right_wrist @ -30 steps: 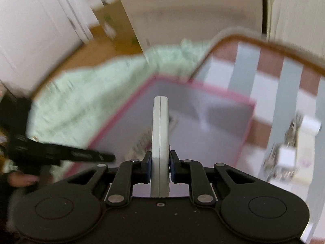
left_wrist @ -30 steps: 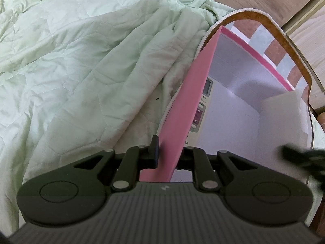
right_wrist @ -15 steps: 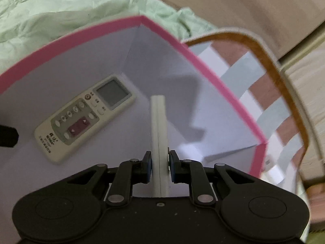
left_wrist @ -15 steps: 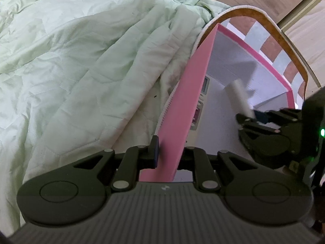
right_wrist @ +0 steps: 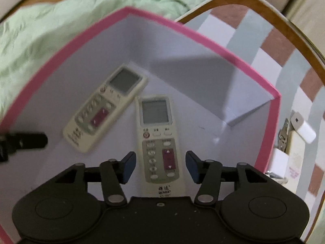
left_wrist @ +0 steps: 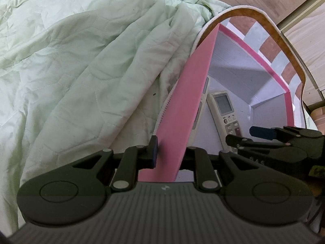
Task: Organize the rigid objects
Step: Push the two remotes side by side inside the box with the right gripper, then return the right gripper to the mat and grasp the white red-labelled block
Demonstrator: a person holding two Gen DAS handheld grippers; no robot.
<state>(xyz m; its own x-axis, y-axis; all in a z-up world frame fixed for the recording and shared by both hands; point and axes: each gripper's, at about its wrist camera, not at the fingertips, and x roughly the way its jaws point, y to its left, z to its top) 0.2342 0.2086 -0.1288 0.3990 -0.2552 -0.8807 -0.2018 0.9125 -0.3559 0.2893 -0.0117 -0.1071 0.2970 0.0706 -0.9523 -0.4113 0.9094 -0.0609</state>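
My left gripper pinches the pink box wall; green quilt fills the left. My right gripper, jaws opening, straddles a remote untouched. Only the right view shows the second remote, upper left, and keys.

Readable text is sparse. Nearer remote, right wrist view: brand print at its bottom end, two Chinese chars over Latin "QUNDA", plus a smaller model line below, too small to read. Btn labels on it are Chinese, illegible. Second remote: print at lower end, blurred, unreadable. Cream card at right edge has pink print, can't read. Left wrist view: remote btn labels too small.
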